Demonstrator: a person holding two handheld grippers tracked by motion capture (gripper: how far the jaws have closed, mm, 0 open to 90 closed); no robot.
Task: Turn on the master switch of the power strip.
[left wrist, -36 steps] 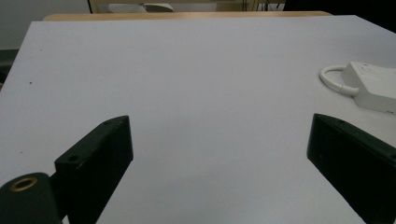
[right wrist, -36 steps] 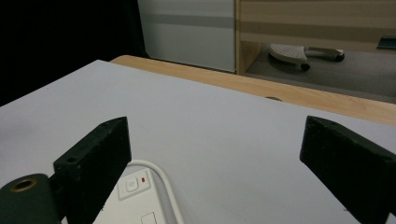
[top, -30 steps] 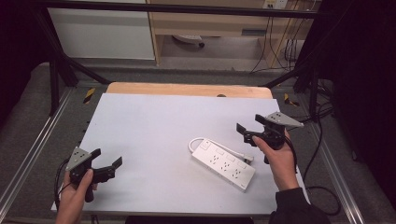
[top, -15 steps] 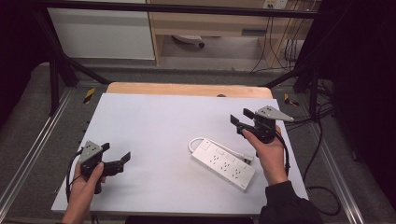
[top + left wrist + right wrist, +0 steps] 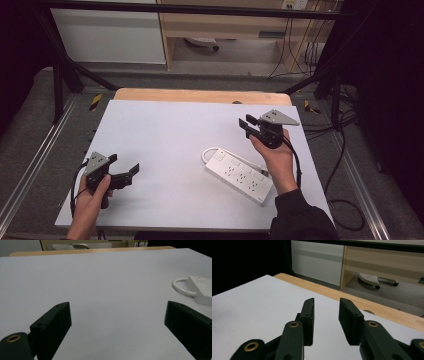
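A white power strip (image 5: 240, 175) lies on the white table top (image 5: 170, 130), right of the middle, with its white cable looped at its far-left end (image 5: 210, 151). My right gripper (image 5: 246, 121) hovers just beyond the strip, pointing left and away from the person. Its jaws have just been closing and stand a narrow gap apart, and the right gripper view (image 5: 325, 305) has nothing between them. At the table's near left my left gripper (image 5: 124, 165) is wide open and empty. It points right toward the strip (image 5: 200, 288), which lies ahead of its right jaw.
A wooden strip (image 5: 200, 95) borders the table's far edge. Metal rails run along both sides. Beyond are a white cabinet (image 5: 107, 35), a wooden shelf unit and cables on the floor at the right (image 5: 345, 150).
The right hand has moved a little to the left and away from the person, past the strip's far end, and its jaws have narrowed. The left hand has barely shifted.
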